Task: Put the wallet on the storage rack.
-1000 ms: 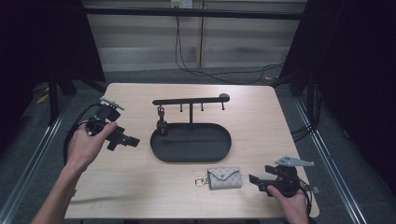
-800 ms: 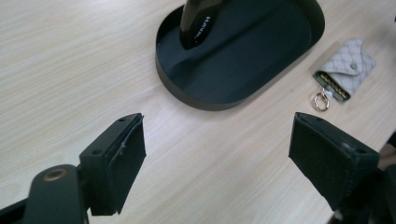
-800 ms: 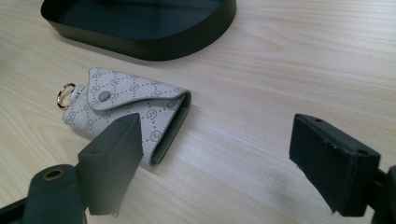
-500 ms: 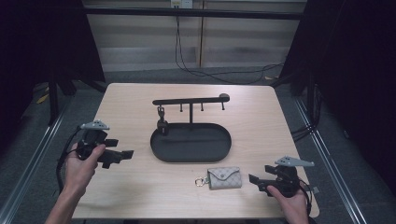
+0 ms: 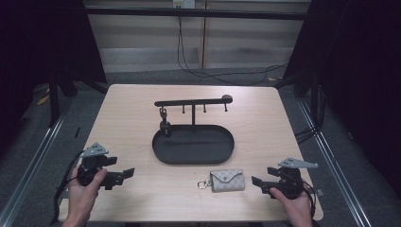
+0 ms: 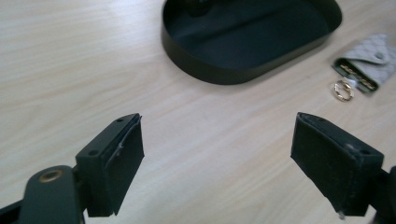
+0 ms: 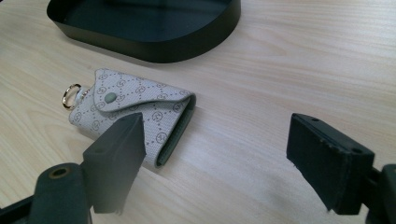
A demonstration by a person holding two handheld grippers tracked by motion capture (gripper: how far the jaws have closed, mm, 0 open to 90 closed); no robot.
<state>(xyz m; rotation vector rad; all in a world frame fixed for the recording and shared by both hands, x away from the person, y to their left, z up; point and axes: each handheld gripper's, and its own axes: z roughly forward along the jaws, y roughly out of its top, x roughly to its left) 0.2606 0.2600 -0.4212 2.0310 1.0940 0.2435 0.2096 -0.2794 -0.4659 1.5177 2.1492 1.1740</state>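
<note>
- The key pouch [image 5: 227, 180] is lying flat on the worktop [image 5: 123, 118], just in front of the black oval tray [image 5: 193, 144] and apart from it, near the front edge and right of centre.
- It is showing a pale monogram-printed cover with a snapped flap and a small gold ring [image 7: 71, 101] sticking out at its left end.
- The right claw [image 5: 257, 185] is hovering just beside the pouch's right end, jaws spread wide and gripping nothing; in the right gripper view the pouch [image 7: 135, 116] is sitting ahead of its left jaw, not between the two.
- The left claw [image 5: 124, 174] is resting low over the front left of the worktop, well apart from the pouch, its jaws also gaping wide and empty.
- Behind the tray a black hook rail [image 5: 194, 101] is standing on a post, with a small dark item hanging at its left end.
- The pouch is looking light and soft-sided, likely leather or coated canvas, so it should be giving a little under pressure without being fragile.
- Being thin and flat, it is probably best pinched across its folded body near the thicker right edge; the ring is looking small and slippery for these broad pads.
</note>
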